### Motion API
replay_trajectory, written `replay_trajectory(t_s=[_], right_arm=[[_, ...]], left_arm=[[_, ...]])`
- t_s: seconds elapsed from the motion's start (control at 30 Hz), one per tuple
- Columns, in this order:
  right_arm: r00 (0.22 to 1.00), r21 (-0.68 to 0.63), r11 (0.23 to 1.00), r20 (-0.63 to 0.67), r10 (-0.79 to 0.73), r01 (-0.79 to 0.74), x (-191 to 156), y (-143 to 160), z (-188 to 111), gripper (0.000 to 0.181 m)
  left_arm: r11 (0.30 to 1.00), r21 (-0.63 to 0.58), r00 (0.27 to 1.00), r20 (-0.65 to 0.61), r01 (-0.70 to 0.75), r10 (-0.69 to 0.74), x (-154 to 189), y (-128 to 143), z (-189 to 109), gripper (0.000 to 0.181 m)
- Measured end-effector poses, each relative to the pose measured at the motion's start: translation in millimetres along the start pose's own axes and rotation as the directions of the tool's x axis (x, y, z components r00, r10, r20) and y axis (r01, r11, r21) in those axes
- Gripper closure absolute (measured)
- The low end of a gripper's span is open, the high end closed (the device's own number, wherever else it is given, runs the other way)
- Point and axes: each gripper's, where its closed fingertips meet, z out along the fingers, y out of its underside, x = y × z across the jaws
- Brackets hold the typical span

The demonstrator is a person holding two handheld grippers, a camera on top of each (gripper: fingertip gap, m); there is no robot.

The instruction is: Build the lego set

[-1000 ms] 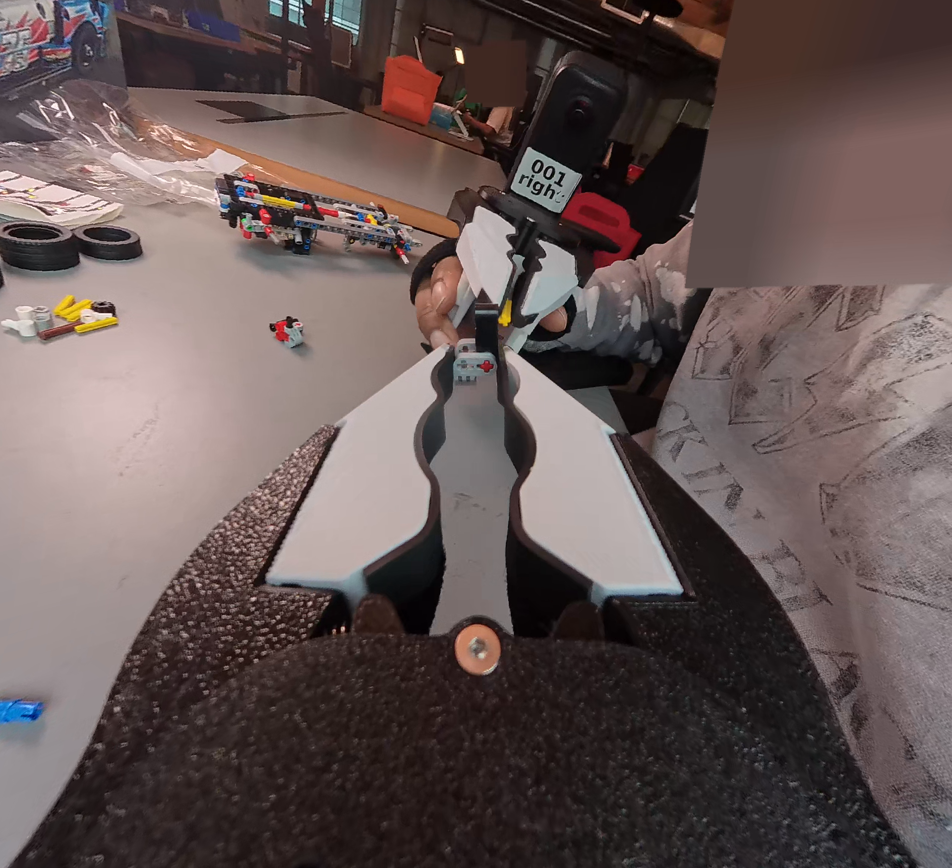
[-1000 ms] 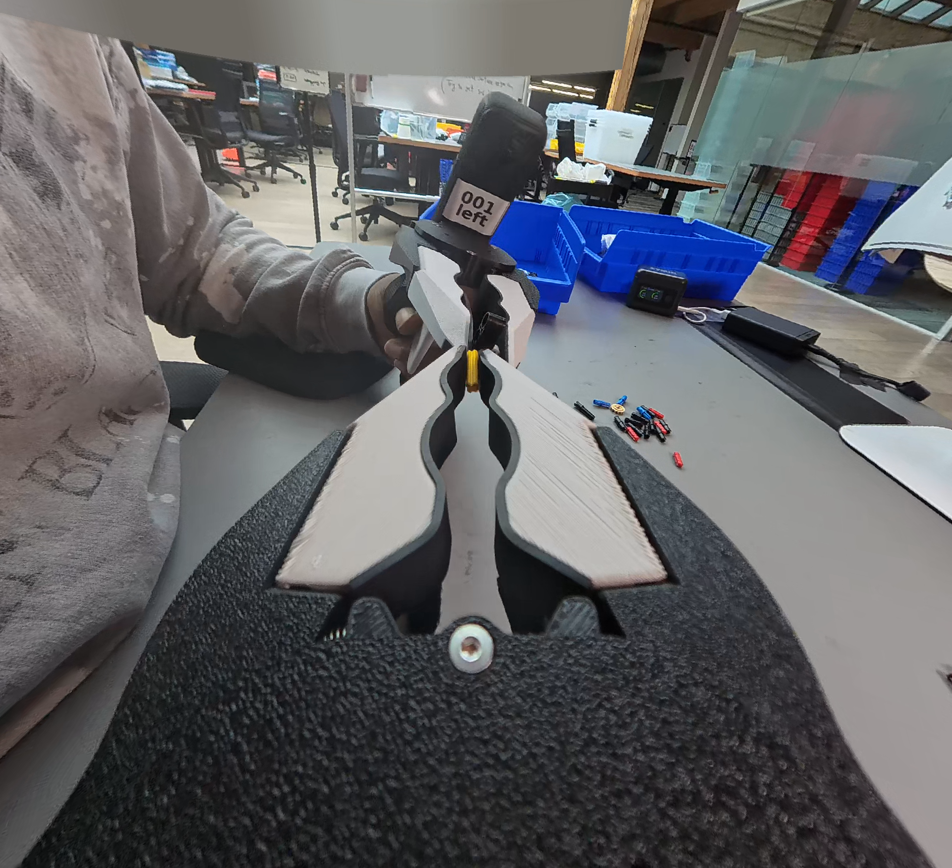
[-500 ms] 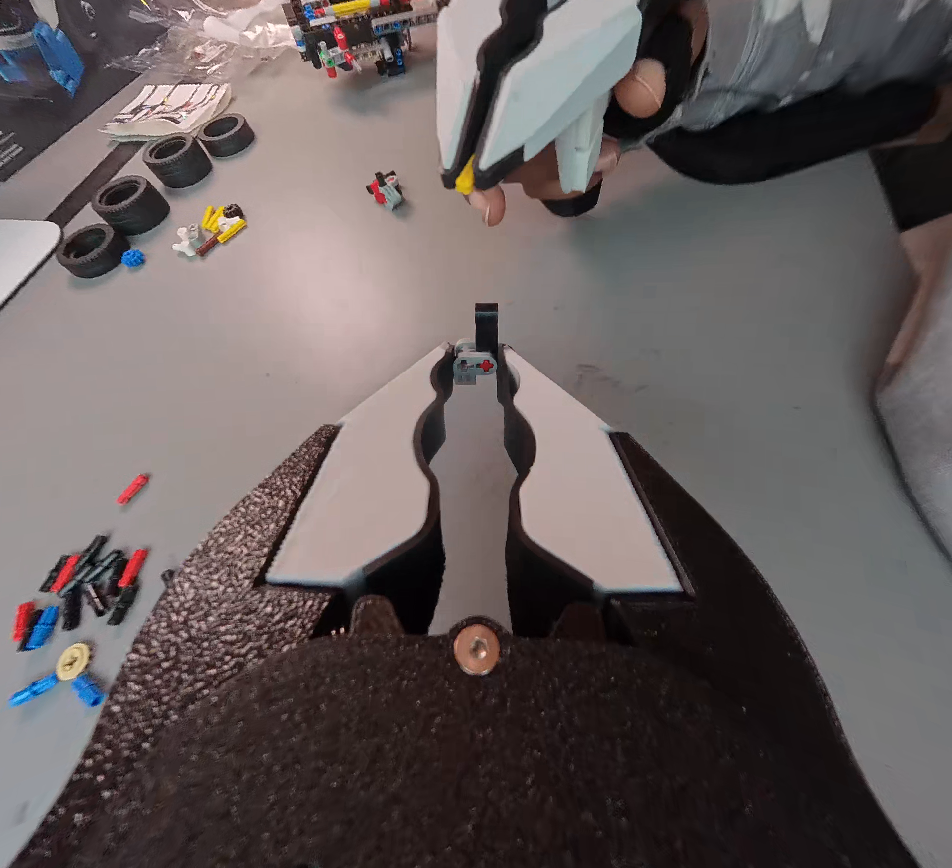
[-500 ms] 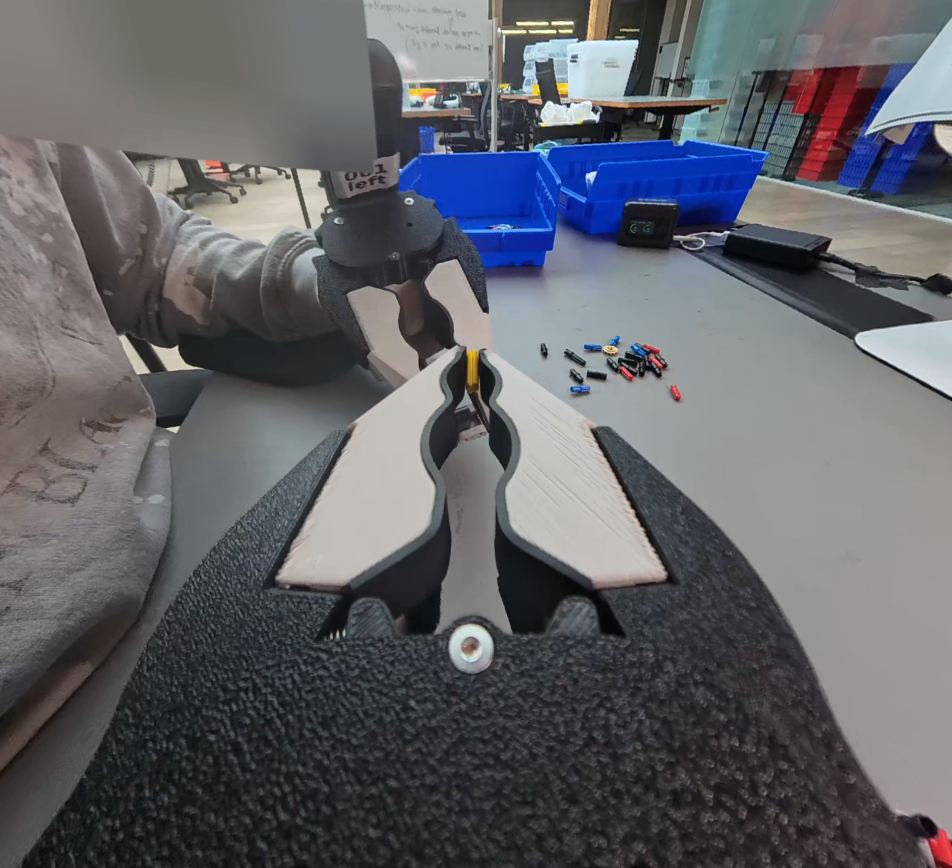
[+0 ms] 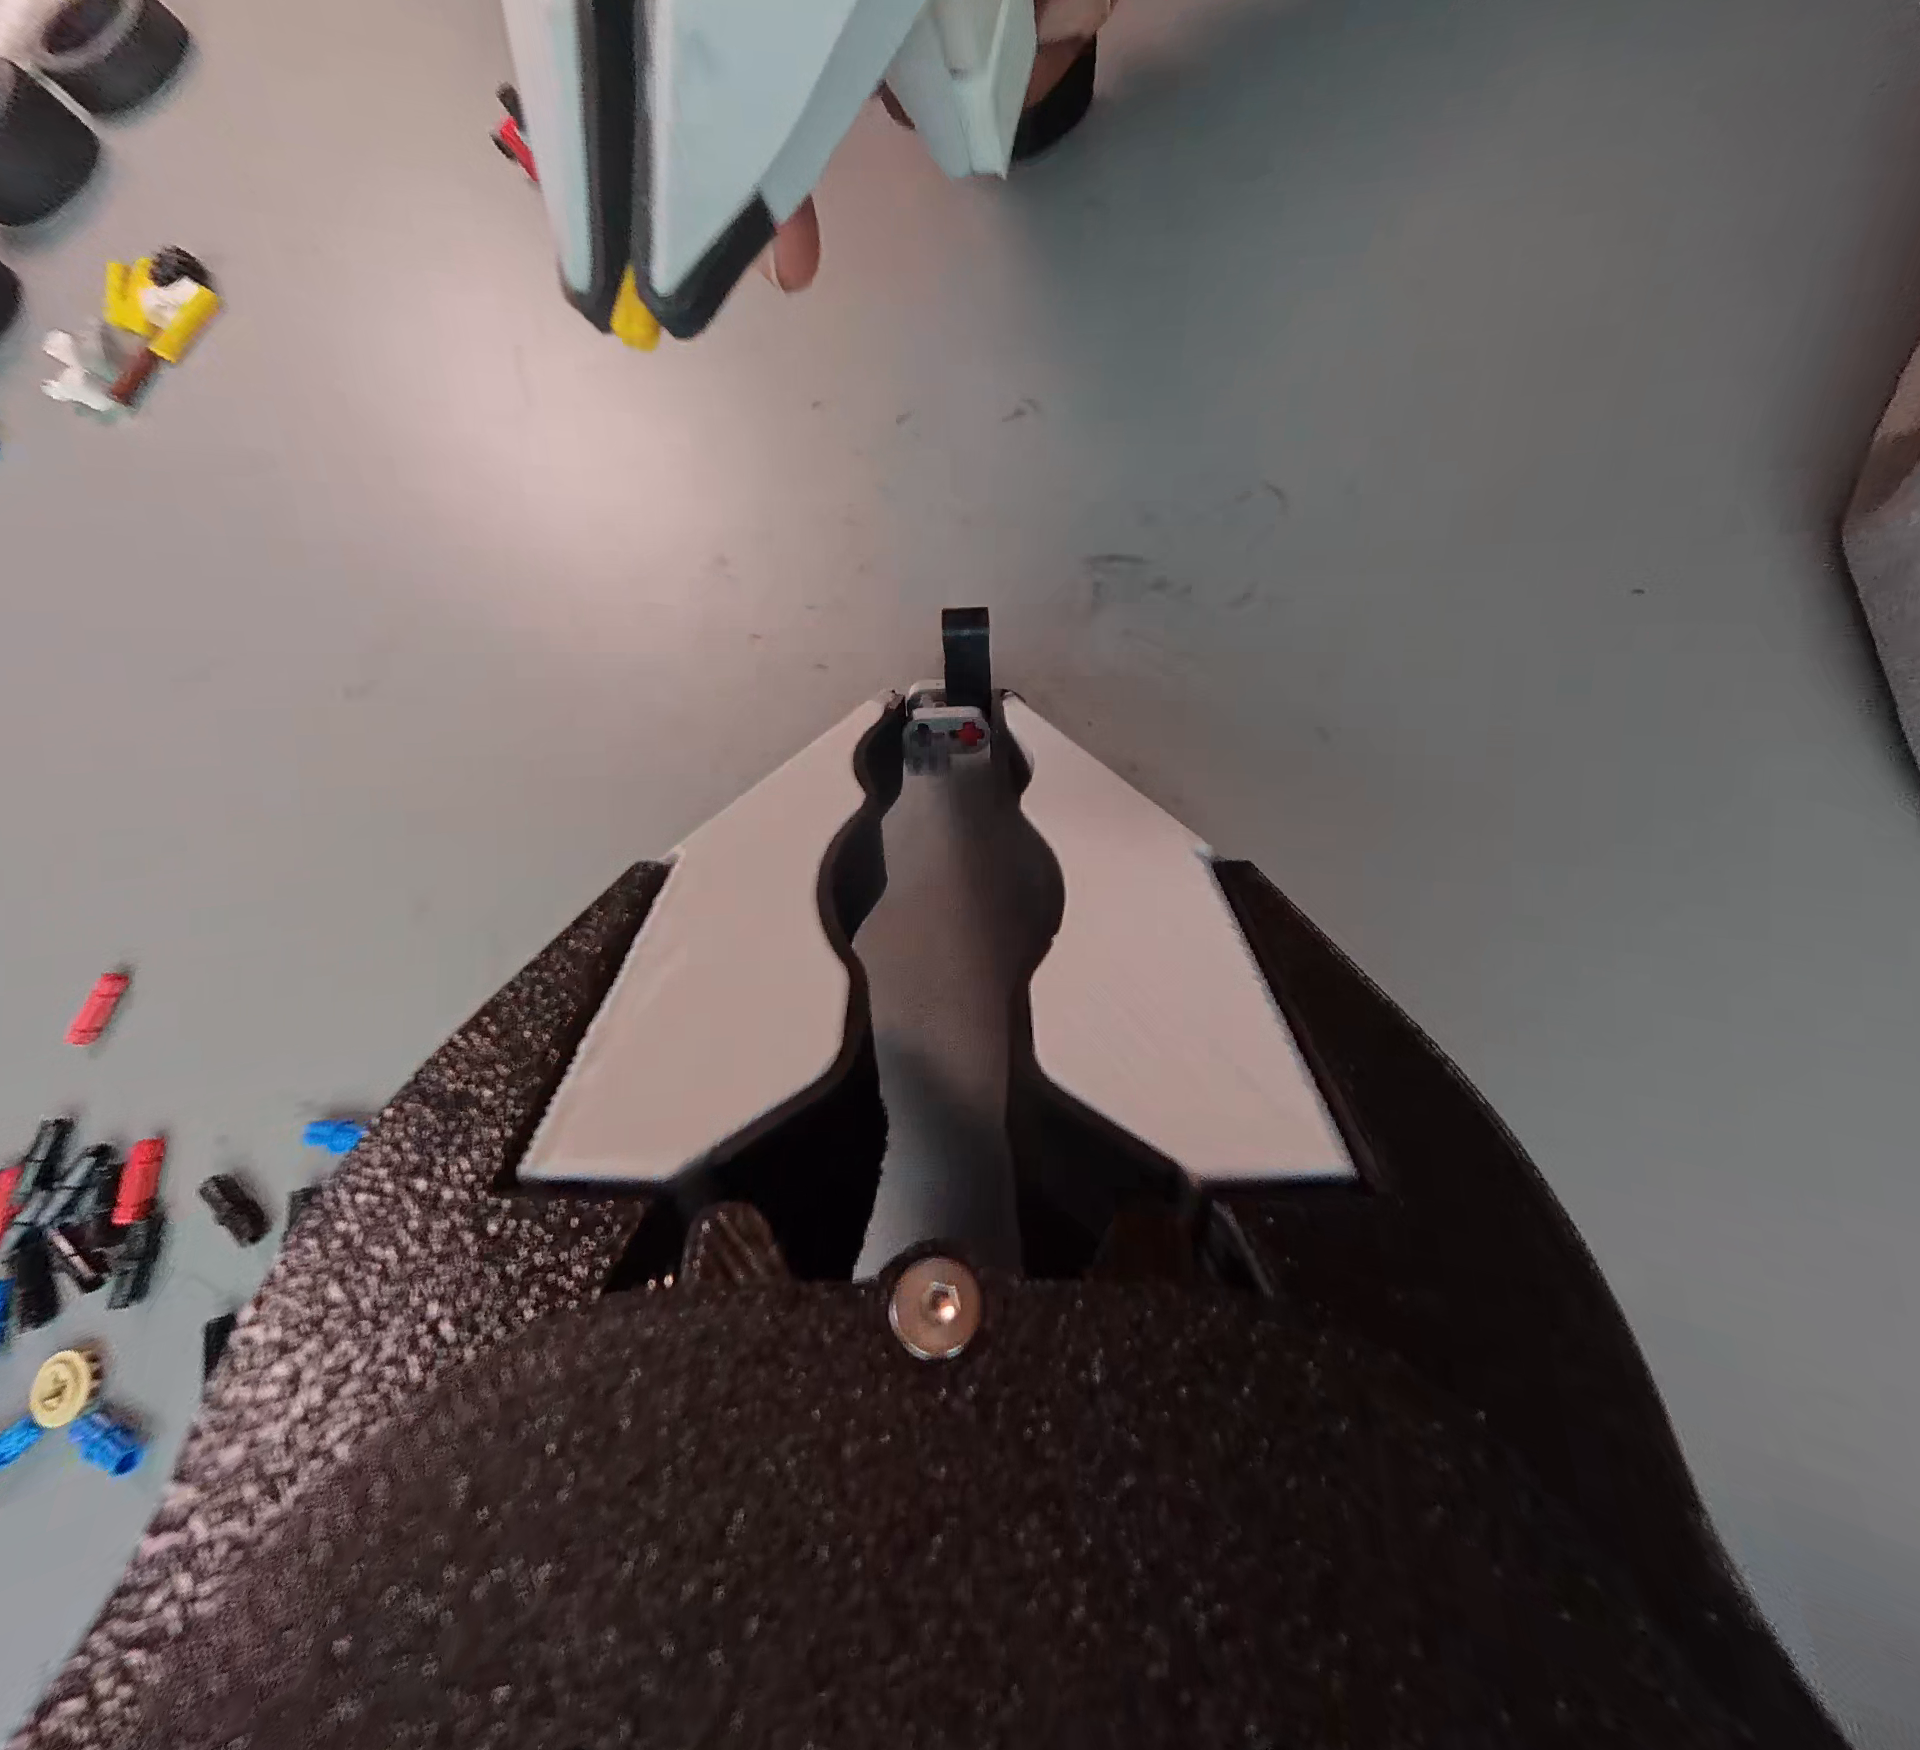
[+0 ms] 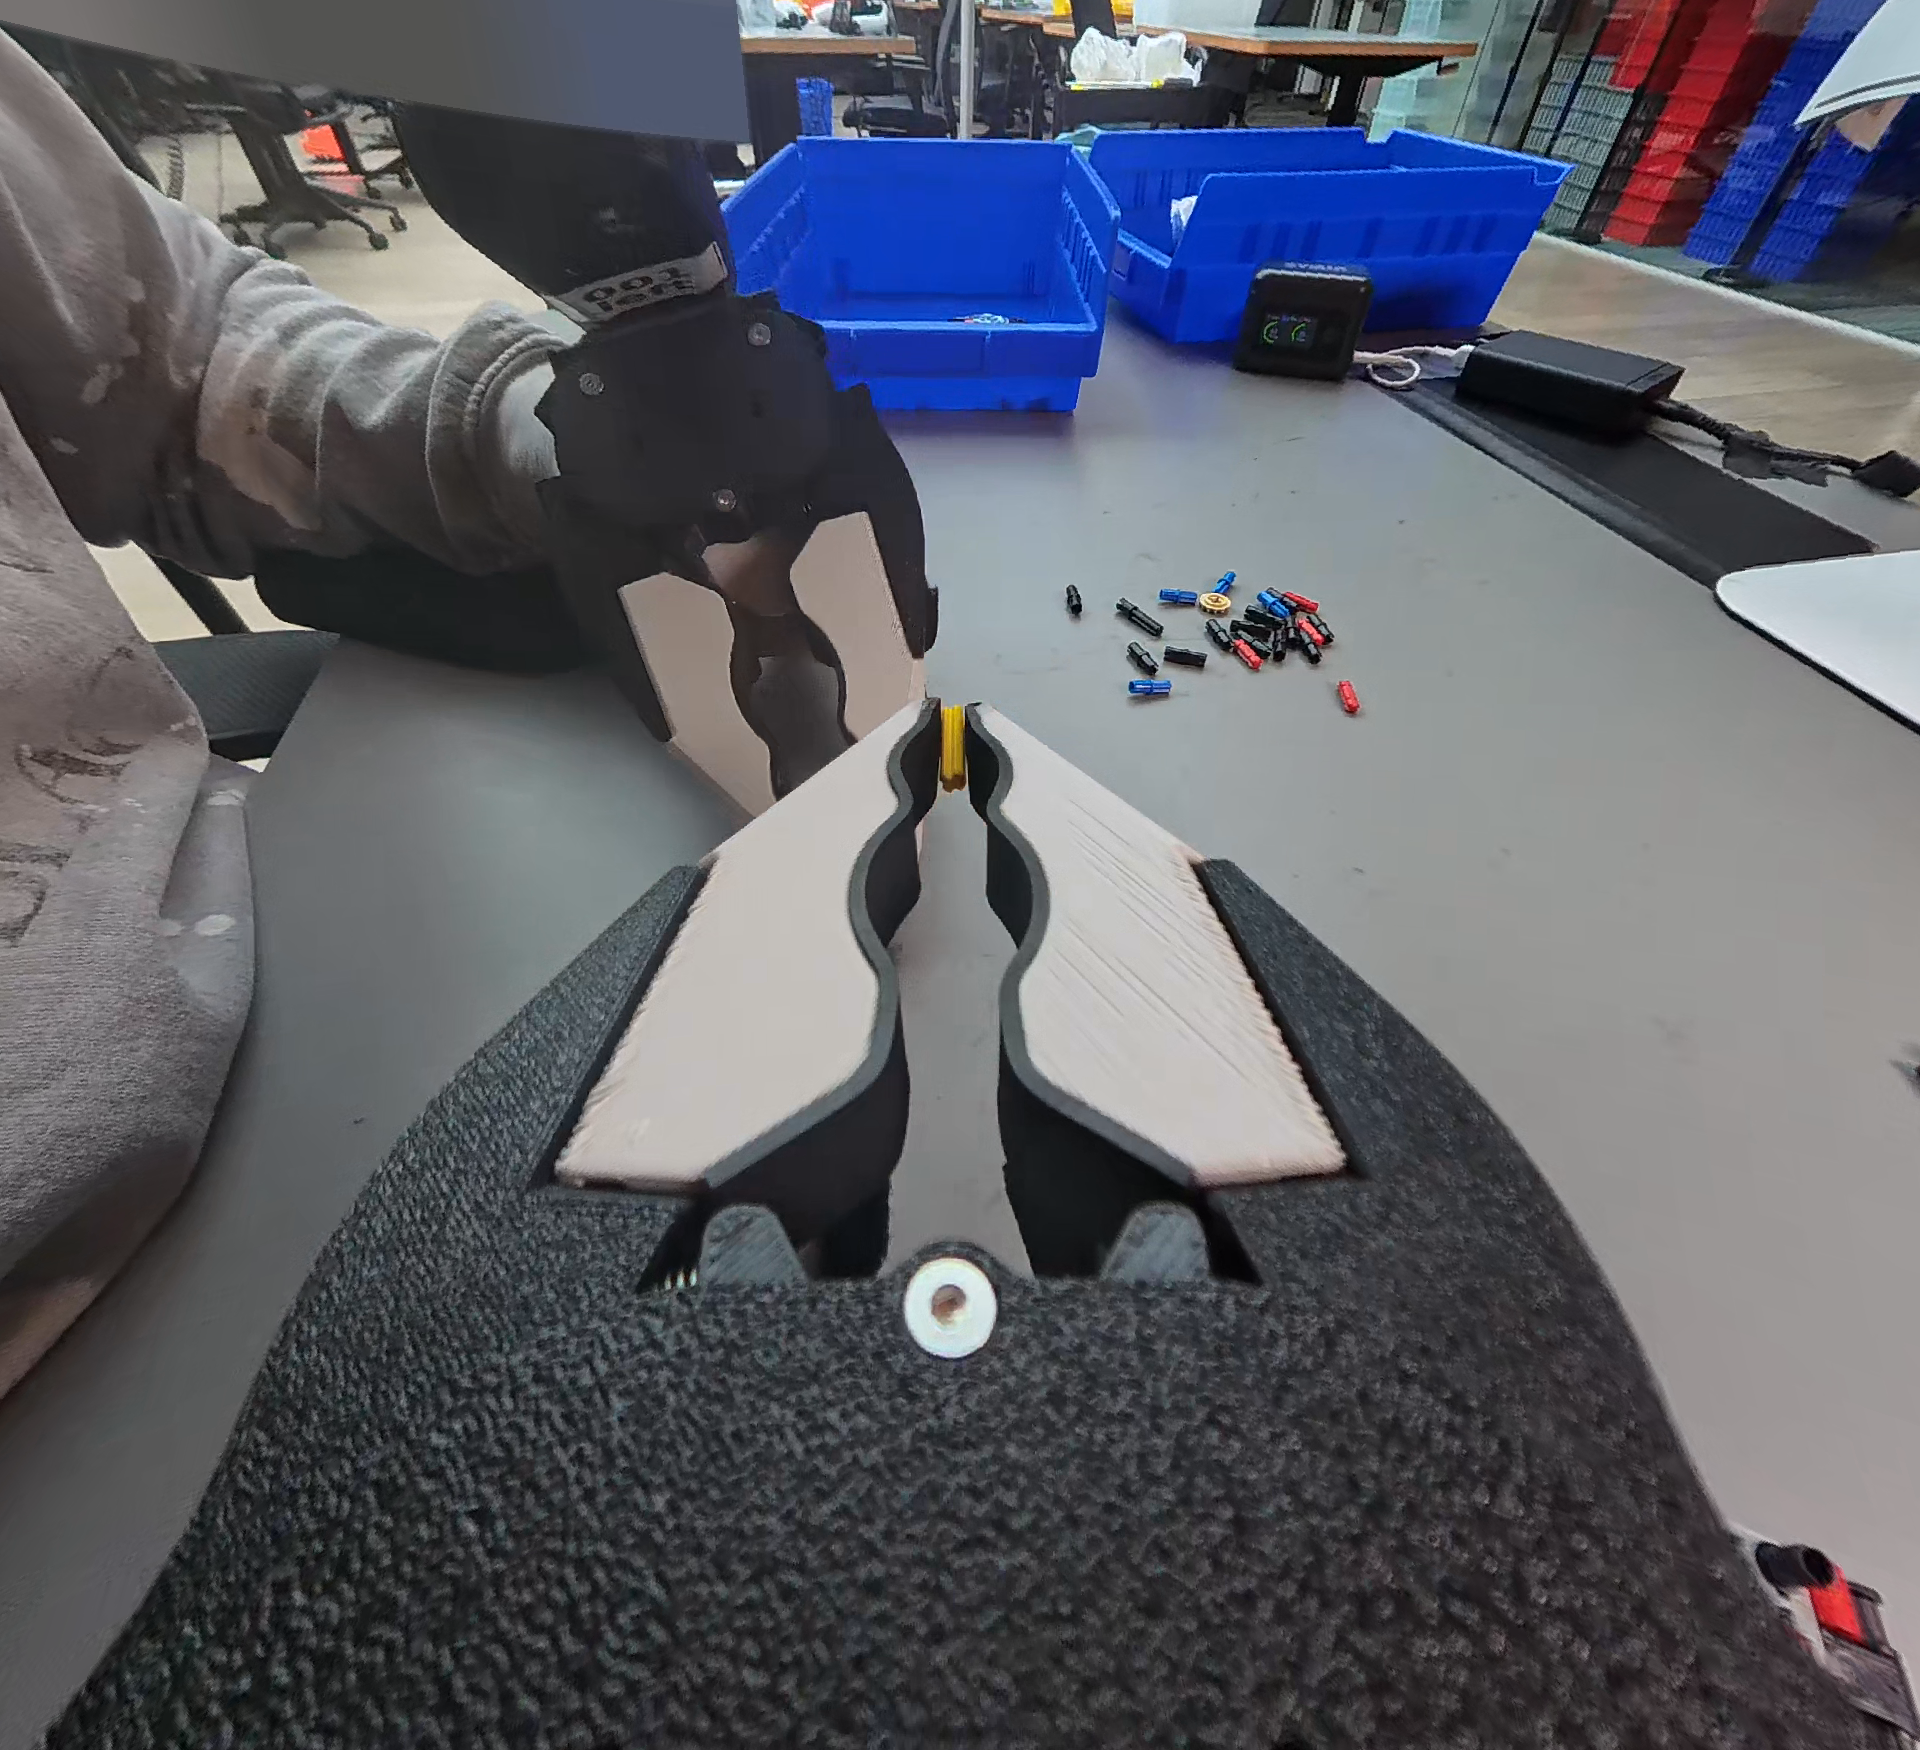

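Since a second ago the right gripper, jaws clamped on a yellow axle, has parted from the left gripper, jaws clamped on a grey-and-black connector, so the joining looks unfinished.

— We see the bench as smooth, matt grey laminate, faintly scuffed.
— We agree; the left gripper has a rough, pebbled black plastic body, and its fingers are pale ridged plastic.
— We note glossy blue plastic bins and a soft cloth sleeve.
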Motion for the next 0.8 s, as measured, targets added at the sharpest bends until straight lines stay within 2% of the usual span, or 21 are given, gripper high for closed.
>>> replay_trajectory(t_s=[0.03, 0.17, 0.27, 0.37, 0.47, 0.57, 0.63, 0.8], right_arm=[[1.0, -0.008, 1.0, -0.002, -0.002, 0.002, 0, 2, 0, 0.178], [0.999, -0.037, 0.999, -0.002, -0.034, 0.033, -2, 7, 2, 0.178], [0.997, -0.04, 0.997, 0.007, -0.072, 0.072, -7, 8, 4, 0.178], [0.987, -0.037, 0.986, 0.005, -0.161, 0.161, -12, 7, 4, 0.178], [0.963, 0.011, 0.963, 0.01, -0.268, 0.268, -24, -2, 3, 0.178], [0.942, 0.053, 0.94, 0.004, -0.337, 0.336, -33, -10, 3, 0.178], [0.924, 0.063, 0.922, -0.01, -0.382, 0.382, -36, -13, 2, 0.178], [0.896, 0.083, 0.893, -0.016, -0.443, 0.443, -43, -18, 1, 0.178]], left_arm=[[0.999, -0.031, 1.0, -0.022, 0.009, -0.009, 3, 6, 3, 0.164], [0.999, -0.032, 0.998, -0.05, 0.042, -0.043, 5, 7, 2, 0.162], [0.993, -0.015, 0.989, -0.091, 0.115, -0.116, 5, 5, -3, 0.139], [0.956, 0.116, 0.953, -0.178, 0.269, -0.246, -1, -15, -20, 0.141], [0.826, 0.282, 0.851, -0.365, 0.489, -0.379, -8, -47, -48, 0.146], [0.663, 0.298, 0.688, -0.562, 0.686, -0.459, -10, -66, -65, 0.155], [0.625, 0.255, 0.617, -0.63, 0.738, -0.471, -6, -68, -65, 0.157], [0.594, 0.21, 0.539, -0.709, 0.777, -0.455, 4, -76, -66, 0.174]])
